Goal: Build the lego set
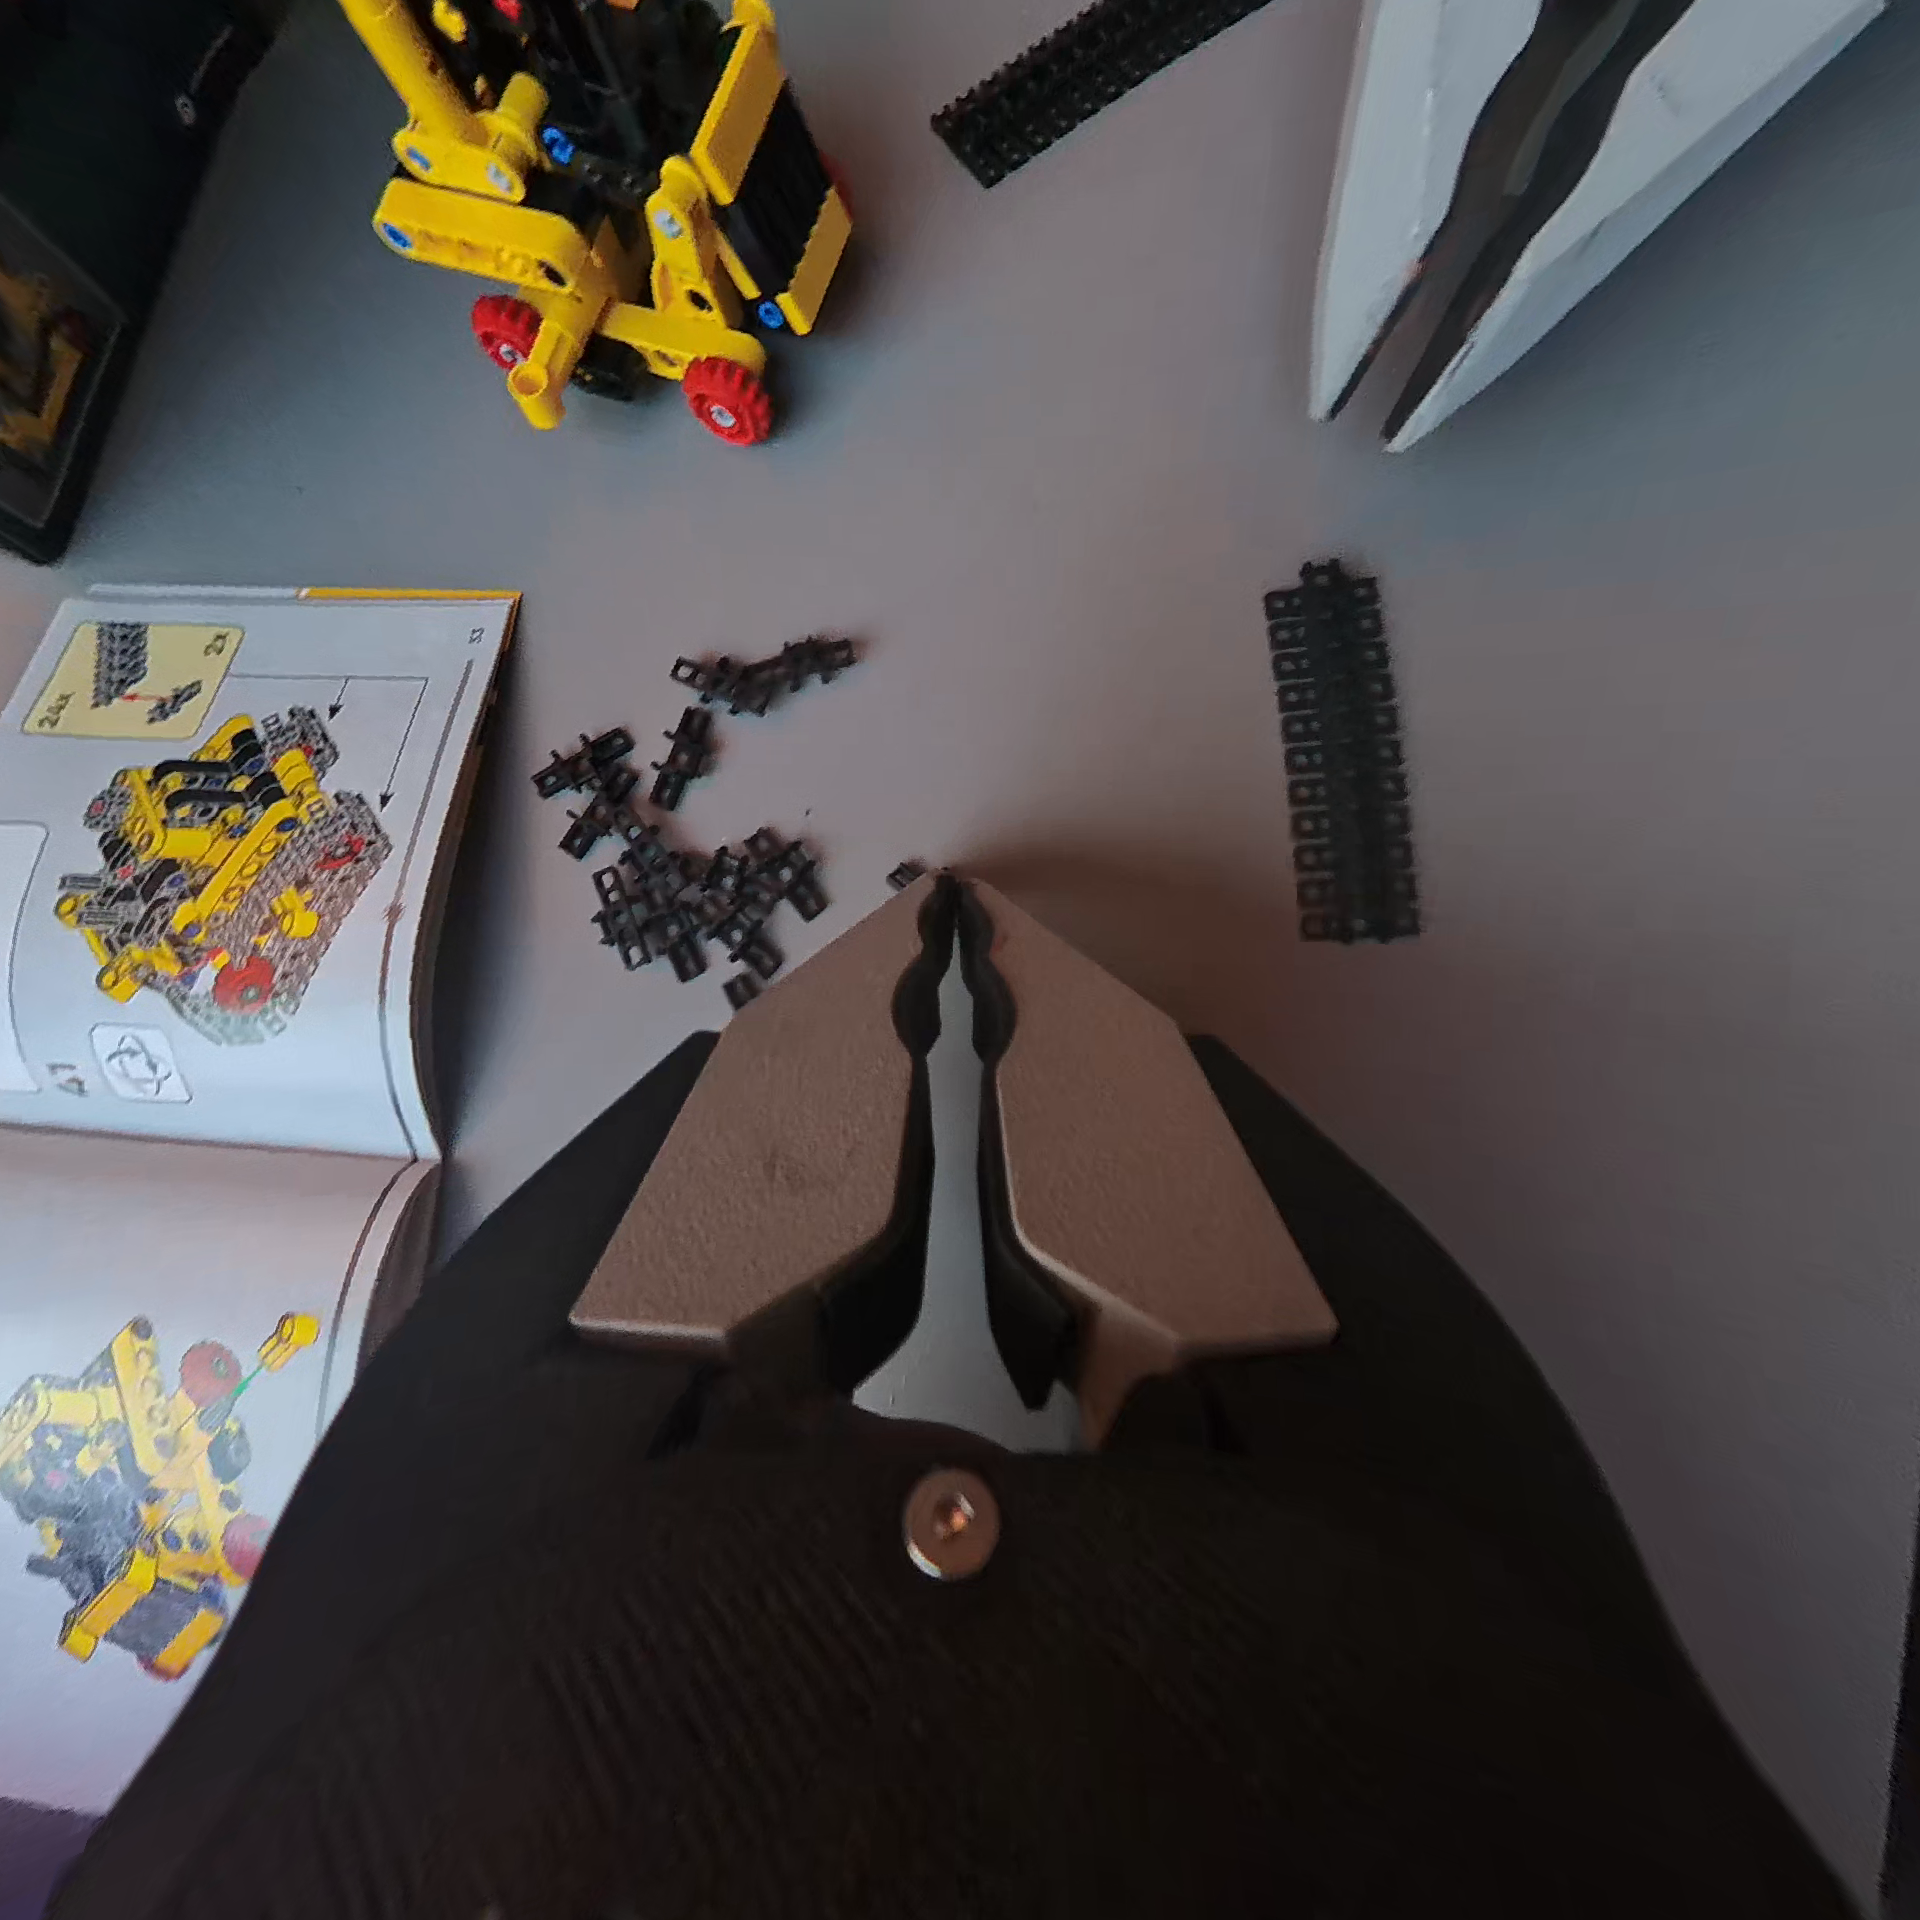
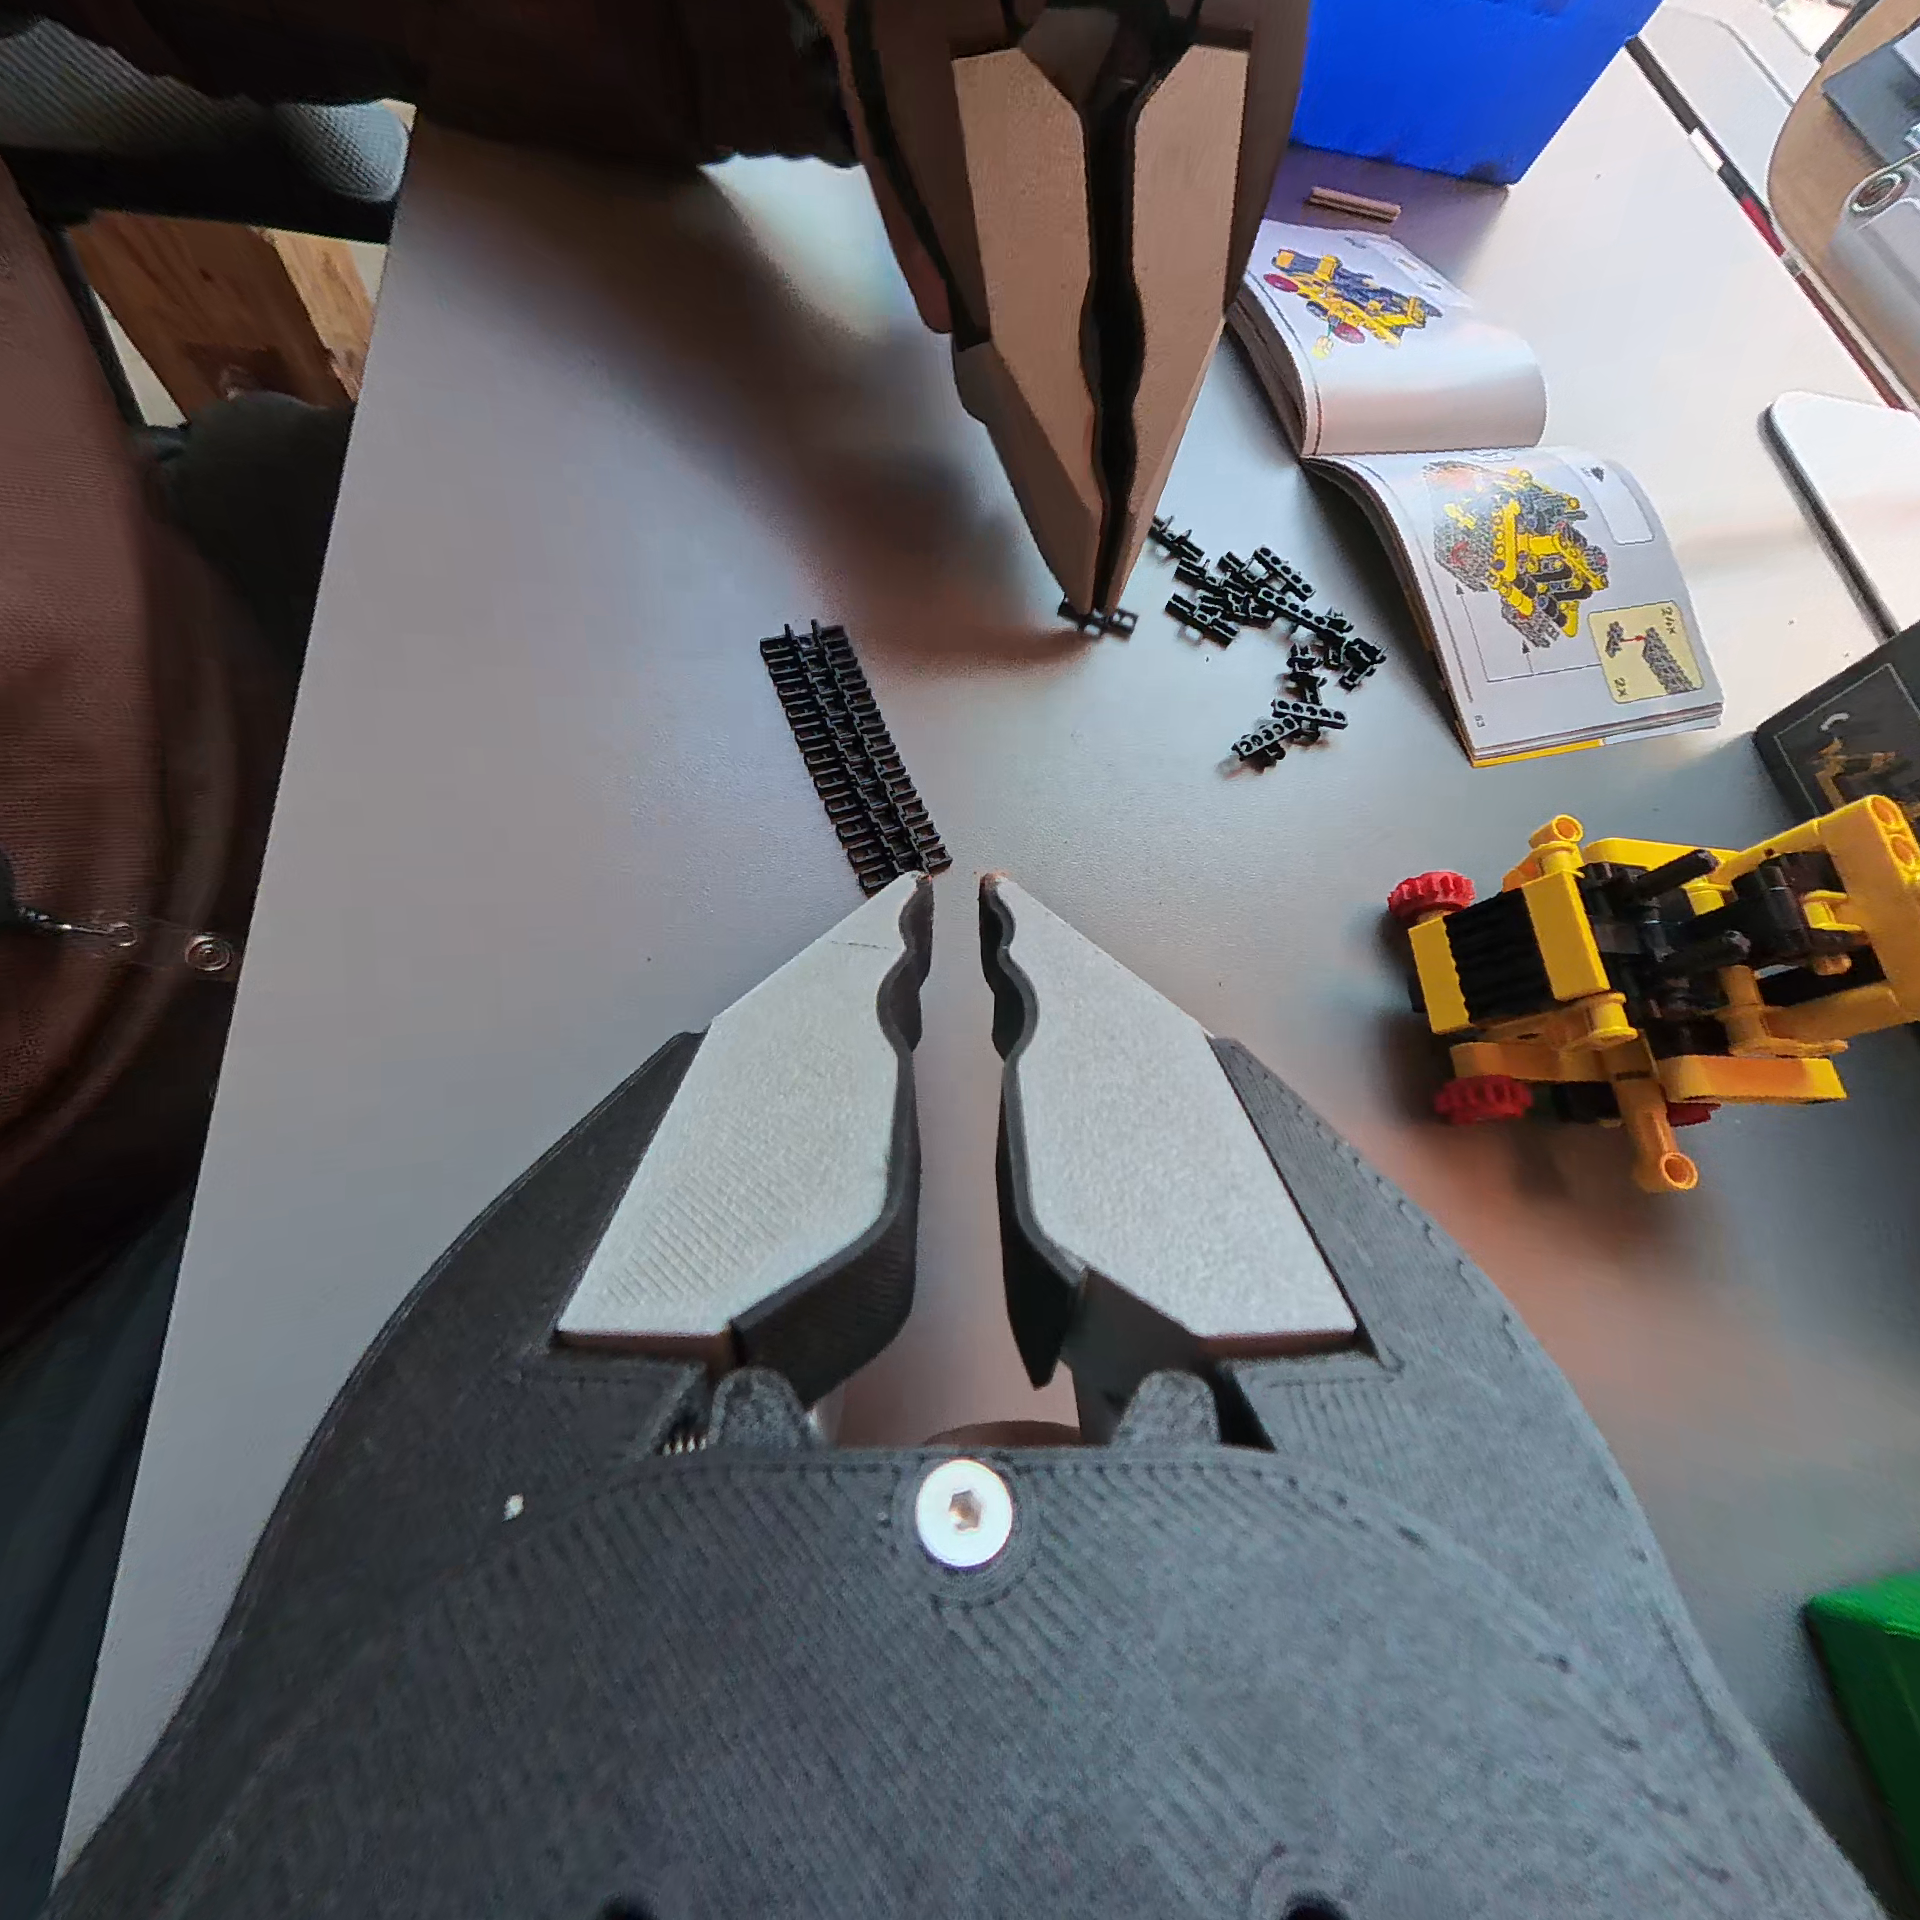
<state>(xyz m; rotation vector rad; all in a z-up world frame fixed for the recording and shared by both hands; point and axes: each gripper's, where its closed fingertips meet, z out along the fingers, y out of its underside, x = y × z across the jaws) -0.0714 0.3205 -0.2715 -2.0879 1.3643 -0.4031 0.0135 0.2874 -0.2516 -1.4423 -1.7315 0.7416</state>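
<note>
Black track links [image 2: 1283,639] lie in a loose heap on the grey tabletop [image 2: 582,540], between the open instruction booklet [image 2: 1548,582] and an assembled track strip [image 2: 854,756] whose long axis runs near to far. At the heap's edge the left claw [image 2: 1099,608] stands tip-down, pinching a single link [image 2: 1098,619]. Near the strip's end, the right claw [image 2: 956,883] hovers narrowly parted and empty. Farther right sits the yellow vehicle model [image 2: 1621,987]. A second strip [image 1: 1081,88] lies beyond it. A blue bin [image 2: 1455,83] stands at the far edge; its contents are hidden.
</note>
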